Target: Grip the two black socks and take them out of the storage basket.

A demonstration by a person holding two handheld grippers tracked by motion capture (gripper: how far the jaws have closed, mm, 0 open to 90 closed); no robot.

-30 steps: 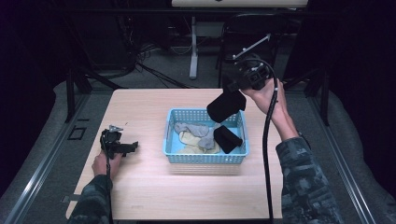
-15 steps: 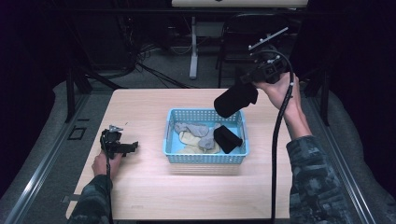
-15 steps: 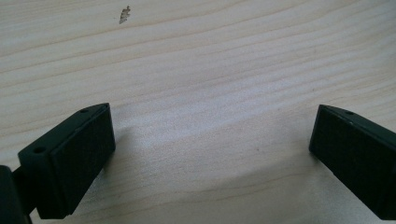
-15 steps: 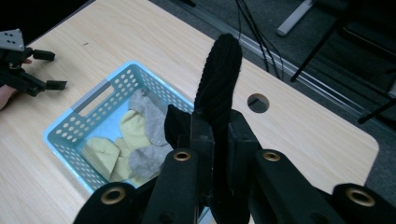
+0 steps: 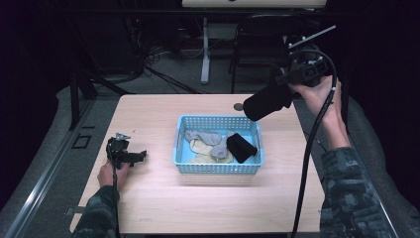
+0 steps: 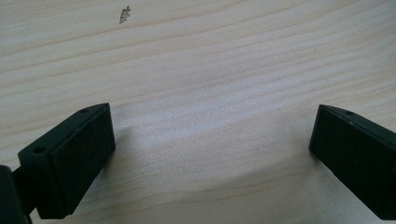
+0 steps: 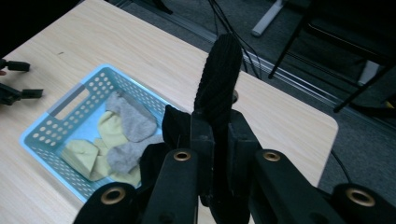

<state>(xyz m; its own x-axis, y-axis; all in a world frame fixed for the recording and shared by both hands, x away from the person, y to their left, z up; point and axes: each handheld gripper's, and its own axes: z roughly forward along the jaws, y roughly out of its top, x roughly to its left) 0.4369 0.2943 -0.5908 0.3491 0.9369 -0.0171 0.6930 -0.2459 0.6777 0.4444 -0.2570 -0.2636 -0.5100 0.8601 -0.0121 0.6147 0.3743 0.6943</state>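
Note:
A blue basket [image 5: 218, 168] [image 7: 70, 100] stands mid-table with grey socks [image 5: 203, 136] [image 7: 133, 121], yellow socks [image 5: 200, 148] [image 7: 109, 130] and one black sock [image 5: 241, 147] inside. My right gripper [image 5: 260, 103] [image 7: 217, 116] is raised above the basket's far right corner, shut on another black sock [image 5: 265, 101] [image 7: 218, 79] that sticks out stiffly past the jaws. At the table's left my left gripper [image 5: 136, 156] [image 6: 210, 140] rests low on the wood, jaws wide open with bare table between them.
The wooden table [image 5: 148, 114] has a small round hole [image 5: 238, 106] behind the basket. Beyond the far edge are a dark chair [image 5: 262, 29], a white stand leg [image 5: 205, 49] and cables on the floor [image 5: 163, 74].
My right gripper has carried the black sock up and to the right, away from the basket toward the table's far right corner. The left gripper stayed put.

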